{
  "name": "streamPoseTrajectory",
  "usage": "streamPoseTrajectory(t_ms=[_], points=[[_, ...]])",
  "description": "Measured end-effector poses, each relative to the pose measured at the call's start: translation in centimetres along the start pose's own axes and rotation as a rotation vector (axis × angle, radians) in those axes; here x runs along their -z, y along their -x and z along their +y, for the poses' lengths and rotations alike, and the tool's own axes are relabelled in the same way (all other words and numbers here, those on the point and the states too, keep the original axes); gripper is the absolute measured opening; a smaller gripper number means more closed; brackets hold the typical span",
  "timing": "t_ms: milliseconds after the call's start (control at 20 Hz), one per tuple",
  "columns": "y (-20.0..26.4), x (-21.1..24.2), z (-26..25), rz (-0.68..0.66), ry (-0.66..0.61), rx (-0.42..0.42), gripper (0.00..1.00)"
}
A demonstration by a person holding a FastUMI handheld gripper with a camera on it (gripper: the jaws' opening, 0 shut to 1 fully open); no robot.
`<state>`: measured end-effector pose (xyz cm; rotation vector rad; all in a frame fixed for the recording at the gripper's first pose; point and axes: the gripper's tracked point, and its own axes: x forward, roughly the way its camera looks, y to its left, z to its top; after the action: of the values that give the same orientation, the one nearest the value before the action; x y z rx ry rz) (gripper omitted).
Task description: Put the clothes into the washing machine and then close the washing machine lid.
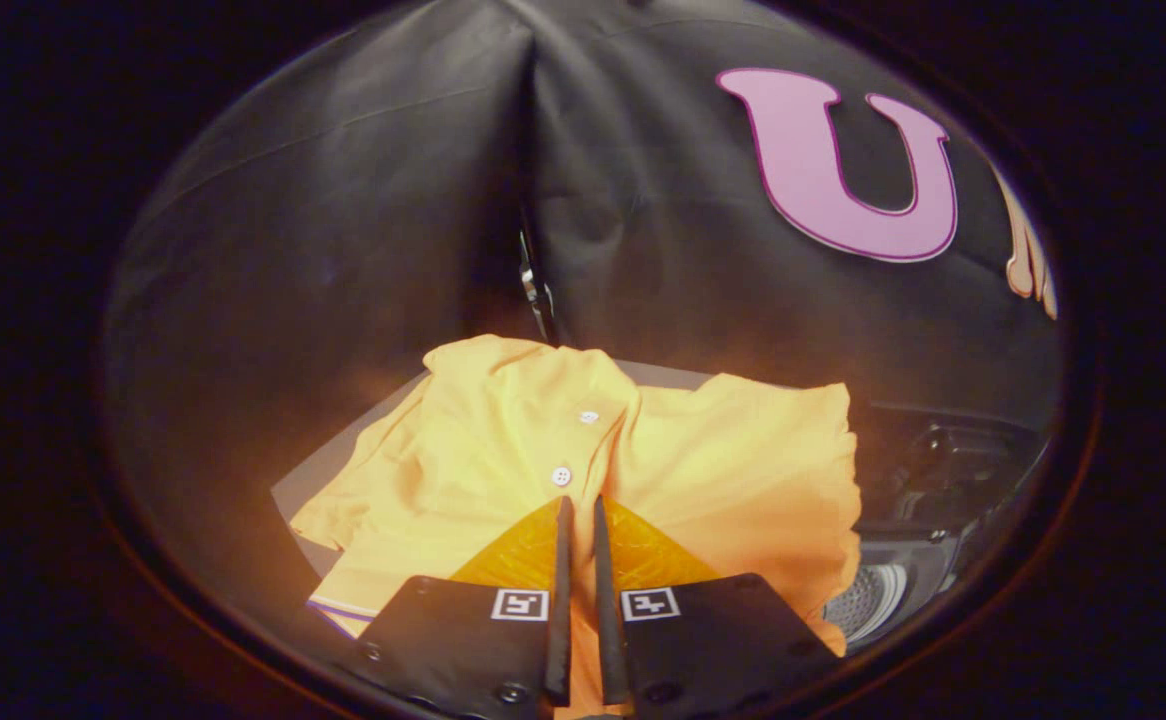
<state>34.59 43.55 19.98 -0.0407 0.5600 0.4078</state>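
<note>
Nearest the lens: the hand-held gripper (579, 510), its two fingers drawn almost together with only a thin slit between them. Whether cloth is pinched in that slit cannot be told; fabric shows through the gap, but no lifted fold is visible at the tips.

Left to right across the scene:
- Grey counter (315, 478), a bare corner showing beside the garment's left sleeve.
- Orange-yellow short-sleeved polo shirt (503, 440) with white buttons, lying spread and slightly rumpled on the counter. It sits directly under and just ahead of the fingertips; the button placket runs up and away from the tips, roughly in line with the fingers. The sleeves fan out to either side, so the shirt's long axis lies across the gripper's line of approach.
- Dark washing machine (928, 505) to the right of the shirt, lid apparently up, with the perforated metal drum (868, 598) visible low beside the shirt's right edge.

Judgement: the shirt is not yet in the machine. The coming move turns on carrying the cloth rightward, from the counter toward the drum opening.
</note>
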Motion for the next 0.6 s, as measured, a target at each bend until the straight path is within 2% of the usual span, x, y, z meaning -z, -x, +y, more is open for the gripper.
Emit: streamPoseTrajectory(t_ms=[100, 250, 600], points=[[0.8, -1.4, -0.6, -0.042, 0.014, 0.050, 0.12], [2.6, -4.3, -4.9, -0.131, 0.031, 0.181, 0.10], [7.1, -3.8, -9.4, -0.167, -0.094, 0.185, 0.08]])
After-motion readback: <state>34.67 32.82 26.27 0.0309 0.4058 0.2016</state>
